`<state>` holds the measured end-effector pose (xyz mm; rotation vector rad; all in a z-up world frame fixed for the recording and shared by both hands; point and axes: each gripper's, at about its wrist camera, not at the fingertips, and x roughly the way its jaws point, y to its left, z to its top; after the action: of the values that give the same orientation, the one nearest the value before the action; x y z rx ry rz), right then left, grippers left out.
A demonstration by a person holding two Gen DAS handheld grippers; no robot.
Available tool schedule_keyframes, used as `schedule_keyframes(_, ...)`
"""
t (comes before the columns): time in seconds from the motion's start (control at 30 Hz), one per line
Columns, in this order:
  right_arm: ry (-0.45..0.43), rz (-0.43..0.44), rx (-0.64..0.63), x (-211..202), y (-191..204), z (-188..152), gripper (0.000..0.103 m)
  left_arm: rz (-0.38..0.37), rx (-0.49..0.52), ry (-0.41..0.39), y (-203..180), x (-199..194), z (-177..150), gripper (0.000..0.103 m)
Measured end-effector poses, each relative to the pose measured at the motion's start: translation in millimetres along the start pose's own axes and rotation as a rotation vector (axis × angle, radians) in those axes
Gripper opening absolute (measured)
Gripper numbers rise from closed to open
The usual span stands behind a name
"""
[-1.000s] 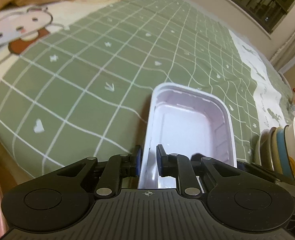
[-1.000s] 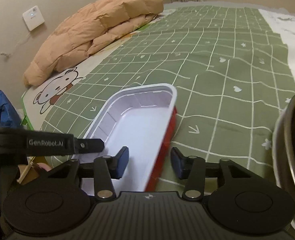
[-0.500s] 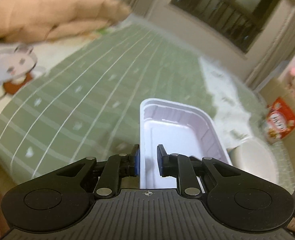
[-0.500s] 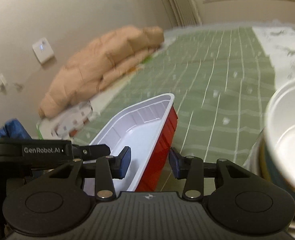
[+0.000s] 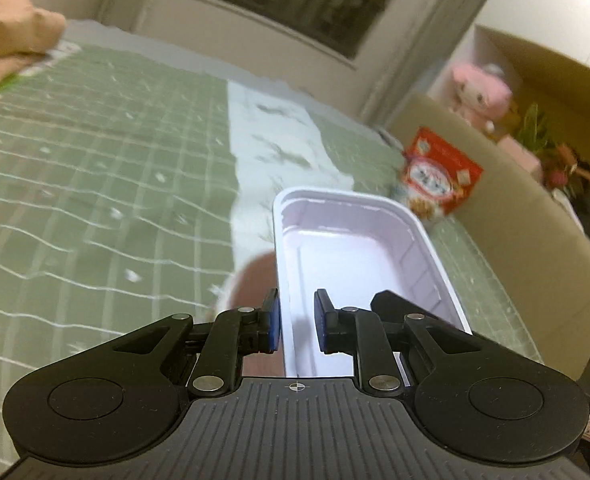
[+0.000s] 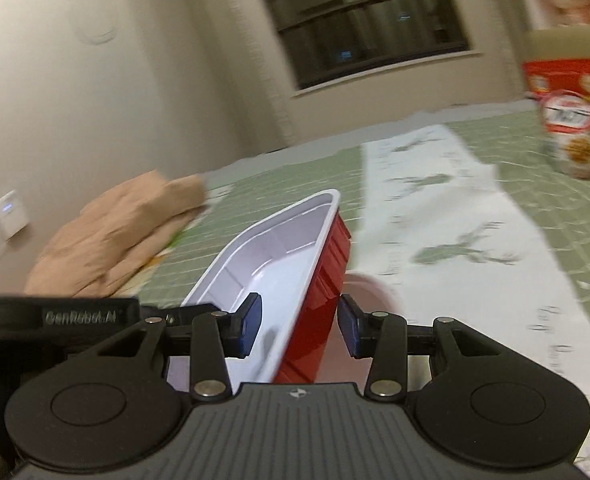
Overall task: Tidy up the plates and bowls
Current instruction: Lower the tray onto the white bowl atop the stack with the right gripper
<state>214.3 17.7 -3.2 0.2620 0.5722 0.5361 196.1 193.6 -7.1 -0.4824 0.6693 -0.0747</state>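
We hold the rectangular tray (image 5: pixel 359 256) off the green checked cloth (image 5: pixel 95 184) from both sides so it stays level as we carry it. On the left, the left gripper (image 5: pixel 297 322) is clamped on the tray's near-left wall, pads astride the rim. On the right, the right gripper (image 6: pixel 298 326) straddles the red outer wall; whether its pads press we cannot tell. A pinkish bowl (image 6: pixel 369 292) lies beneath, probably the tray's destination.

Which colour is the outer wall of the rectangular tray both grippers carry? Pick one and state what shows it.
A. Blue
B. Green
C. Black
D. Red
D. In the right wrist view the tray shows a red outer wall below its white rim, between the right gripper fingers.
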Motion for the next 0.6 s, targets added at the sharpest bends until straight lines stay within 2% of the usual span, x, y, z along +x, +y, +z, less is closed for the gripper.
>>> schedule_keyframes(0.17, 0.048, -0.015, 0.049, 11, -35, -8, 0.042, 0.016, -0.017, 0.065, -7, 34, -2, 0.019)
schedule_keyframes(0.4, 0.088, -0.002, 0.106, 32, -66, -6, 0.042, 0.046, -0.012, 0.072, -22, 43, 1, 0.019)
schedule_keyframes(0.6, 0.102, 0.036, 0.096, 31, -61, -5, 0.042, 0.094, -0.021, 0.08, -21, 46, 3, 0.02)
